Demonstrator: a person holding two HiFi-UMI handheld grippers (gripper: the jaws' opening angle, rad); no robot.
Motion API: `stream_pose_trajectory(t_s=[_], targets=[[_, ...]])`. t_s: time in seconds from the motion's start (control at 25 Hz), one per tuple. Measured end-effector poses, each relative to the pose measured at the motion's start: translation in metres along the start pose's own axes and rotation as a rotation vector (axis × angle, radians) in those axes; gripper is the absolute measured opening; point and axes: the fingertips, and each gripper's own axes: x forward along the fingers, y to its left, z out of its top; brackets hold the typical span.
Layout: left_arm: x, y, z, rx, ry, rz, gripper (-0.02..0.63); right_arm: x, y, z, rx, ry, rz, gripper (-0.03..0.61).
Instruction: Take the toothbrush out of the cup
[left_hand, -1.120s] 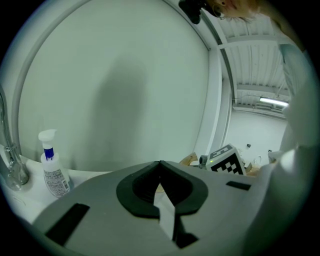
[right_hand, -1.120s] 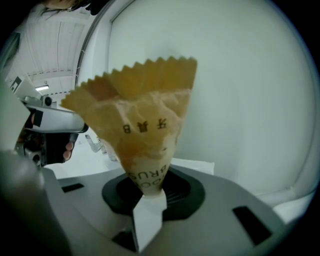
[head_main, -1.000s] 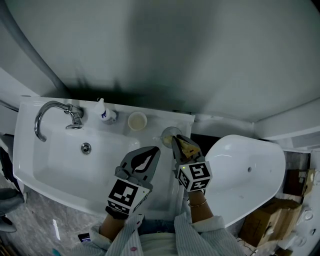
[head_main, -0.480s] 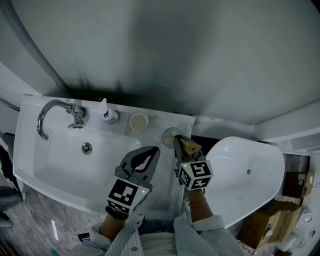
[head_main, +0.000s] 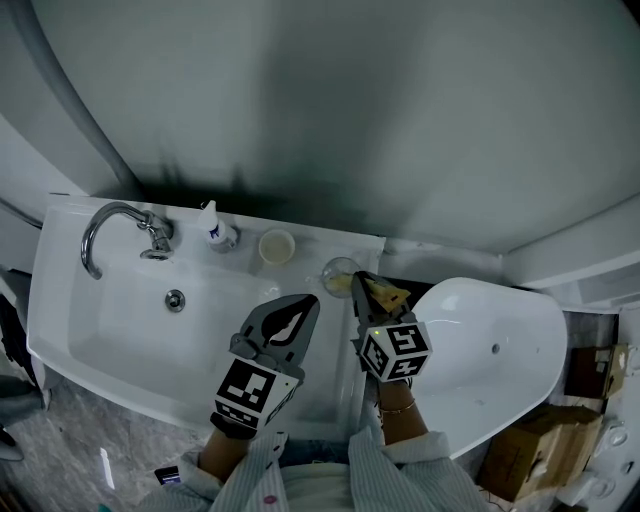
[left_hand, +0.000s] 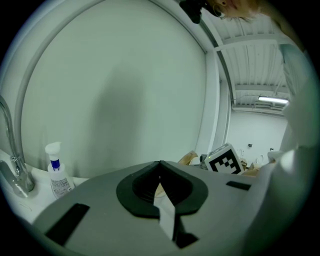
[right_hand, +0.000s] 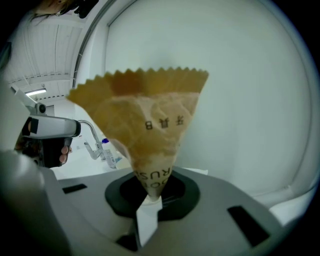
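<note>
On the left is a white sink (head_main: 110, 330) with a curved silver tap (head_main: 115, 225). On the back edge of the sink stands a small white bottle (head_main: 213, 228). Next to it stands a little tan cup (head_main: 275, 246).

The left tongs (head_main: 305, 300) hang over the front of the sink. They are pressed shut with nothing in them (left_hand: 160, 165).

Next comes a clear cup (head_main: 338, 272) at the right end of the sink edge. The tip of the right tongs (head_main: 358, 282) is just beside it. These tongs are squeezed tight on the thin lower part of the toothbrush (right_hand: 145, 125), which is in a brown paper wrapper. The wide zigzag top of the wrapper sticks up. You cannot tell if its bottom end is inside the clear cup.

Further right is a big white bathtub (head_main: 490, 340). A brown box (head_main: 530, 450) sits on the floor by it.
</note>
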Motion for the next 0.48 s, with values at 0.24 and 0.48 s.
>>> stream_pose_trajectory(t_s=[0.24,0.48], targets=[[-0.010,-0.005,0.006,0.011,-0.018,0.009,0.017,-0.010,0.004,0.020,-0.005,-0.052,0.003,0.031],[-0.019,-0.013,0.016,0.040,-0.044,0.019,0.017,-0.025,0.008,0.044,-0.006,-0.109,0.017,0.031]])
